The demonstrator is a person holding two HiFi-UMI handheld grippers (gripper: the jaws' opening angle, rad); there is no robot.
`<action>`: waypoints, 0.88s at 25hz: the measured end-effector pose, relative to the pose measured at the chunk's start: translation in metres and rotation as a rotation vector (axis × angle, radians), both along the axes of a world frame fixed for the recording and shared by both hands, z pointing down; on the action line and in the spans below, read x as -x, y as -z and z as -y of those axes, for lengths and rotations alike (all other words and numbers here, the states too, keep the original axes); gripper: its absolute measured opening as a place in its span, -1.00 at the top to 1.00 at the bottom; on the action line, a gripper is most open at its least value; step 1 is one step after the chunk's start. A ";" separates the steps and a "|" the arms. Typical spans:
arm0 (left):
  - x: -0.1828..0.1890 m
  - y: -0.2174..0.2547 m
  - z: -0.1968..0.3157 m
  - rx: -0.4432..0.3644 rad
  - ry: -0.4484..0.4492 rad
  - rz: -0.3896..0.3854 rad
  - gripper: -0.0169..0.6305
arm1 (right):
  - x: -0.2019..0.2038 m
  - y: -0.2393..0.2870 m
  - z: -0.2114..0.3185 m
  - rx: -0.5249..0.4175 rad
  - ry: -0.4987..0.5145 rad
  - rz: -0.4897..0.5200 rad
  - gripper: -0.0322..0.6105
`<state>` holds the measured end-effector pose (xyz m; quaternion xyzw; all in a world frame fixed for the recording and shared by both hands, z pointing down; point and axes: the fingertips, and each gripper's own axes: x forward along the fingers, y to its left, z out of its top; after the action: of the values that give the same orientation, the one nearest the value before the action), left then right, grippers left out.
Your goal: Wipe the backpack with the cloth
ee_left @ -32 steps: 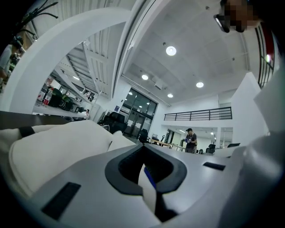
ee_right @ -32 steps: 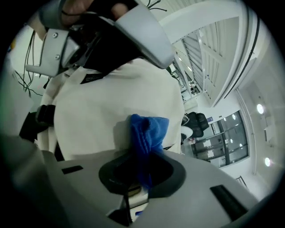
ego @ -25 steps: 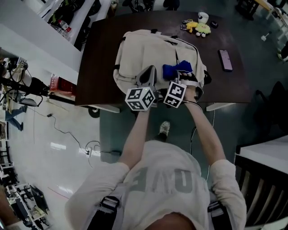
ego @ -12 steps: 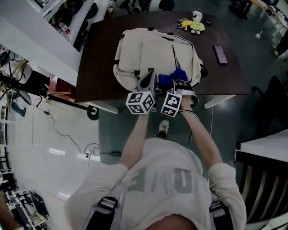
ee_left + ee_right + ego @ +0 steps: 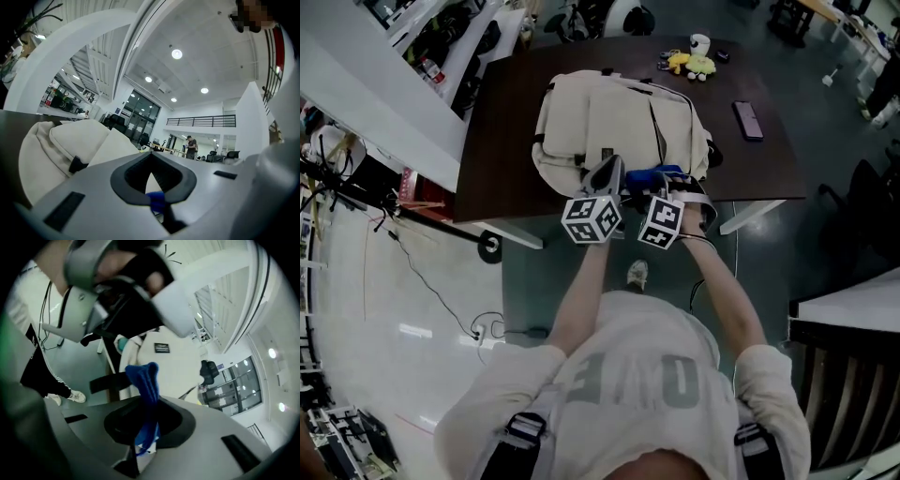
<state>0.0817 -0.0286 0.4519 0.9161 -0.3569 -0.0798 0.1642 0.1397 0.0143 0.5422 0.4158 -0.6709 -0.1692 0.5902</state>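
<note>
Cream fabric backpack lies flat on the dark brown rectangular table, filling its middle, straight ahead of us and just beyond both grippers. Its long axis runs side to side across the head view, parallel to the table's near edge. We cannot tell from here which end is its top.

Our right gripper is clenched on the crumpled blue cloth. In the right gripper view the cloth stands up from between the jaws, with the cream panel right behind it. This gripper tilts downward at the backpack's near right part, and the cloth looks to be at or on the near edge. We judge it the better-placed hand for wiping.

Our left gripper is closed and holds none of the bag. It points level over the middle of the near edge, just beside the right one. A small blue scrap shows at its seam, and we cannot tell what it is.

A wipe from here would likely run away from us across the short width, or leftward along the length.
</note>
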 end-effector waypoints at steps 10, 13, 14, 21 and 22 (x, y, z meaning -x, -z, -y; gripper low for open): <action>-0.047 -0.015 0.035 0.033 -0.051 0.016 0.93 | -0.103 0.094 0.115 -0.158 -0.123 0.012 0.77; -0.054 -0.024 0.057 0.058 -0.046 0.031 0.93 | -0.138 0.091 0.155 -0.176 -0.199 0.068 0.77; -0.054 -0.028 0.065 0.073 -0.041 0.035 0.93 | -0.147 0.088 0.169 -0.184 -0.229 0.092 0.77; -0.060 -0.038 0.085 0.089 -0.011 0.054 0.93 | -0.169 0.048 0.243 -0.104 -0.222 0.061 0.77; -0.061 -0.038 0.085 0.091 -0.012 0.053 0.93 | -0.169 0.042 0.248 -0.093 -0.220 0.053 0.77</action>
<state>0.1425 -0.1141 0.4900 0.9116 -0.3589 -0.0384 0.1967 0.3091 -0.2341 0.4998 0.5181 -0.6281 -0.1233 0.5673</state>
